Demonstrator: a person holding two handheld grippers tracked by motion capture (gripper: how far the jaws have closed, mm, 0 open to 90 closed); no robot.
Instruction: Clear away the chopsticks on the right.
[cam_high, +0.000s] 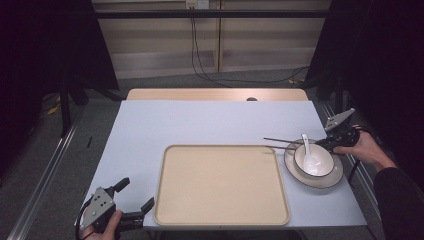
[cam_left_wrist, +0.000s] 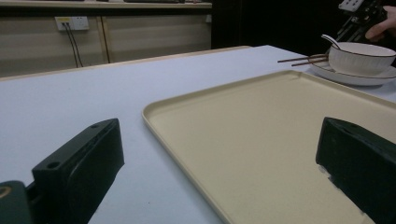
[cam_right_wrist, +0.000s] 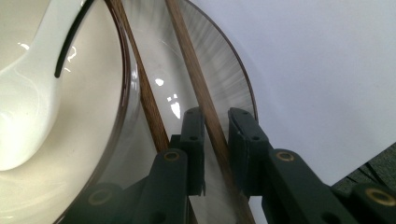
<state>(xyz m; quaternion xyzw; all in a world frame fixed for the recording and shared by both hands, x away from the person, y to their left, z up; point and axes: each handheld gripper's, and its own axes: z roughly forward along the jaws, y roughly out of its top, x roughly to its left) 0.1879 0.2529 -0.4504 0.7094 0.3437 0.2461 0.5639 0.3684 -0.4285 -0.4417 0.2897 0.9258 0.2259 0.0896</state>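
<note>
- A pale counter (cam_high: 200, 122) carries a beige tray (cam_high: 221, 185).
- Your left tongs (cam_high: 134, 196) gape wide, empty, beside the tray.
- Your right tongs (cam_right_wrist: 215, 122) pinch one chopstick (cam_right_wrist: 198, 84) over the plate (cam_right_wrist: 231, 70).

We find no readable text, labels, brands or numbers anywhere: tray (cam_high: 222, 185), bowl (cam_high: 314, 160), plate (cam_high: 330, 178), spoon (cam_high: 308, 149), chopsticks (cam_high: 282, 144) and worktop (cam_high: 200, 122) all carry no markings.

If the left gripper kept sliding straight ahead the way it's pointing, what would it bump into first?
Probably the tray. The left gripper is open, and the tray's near corner lies between its jaws just ahead. Past the tray sit the bowl and plate, much farther off.
</note>
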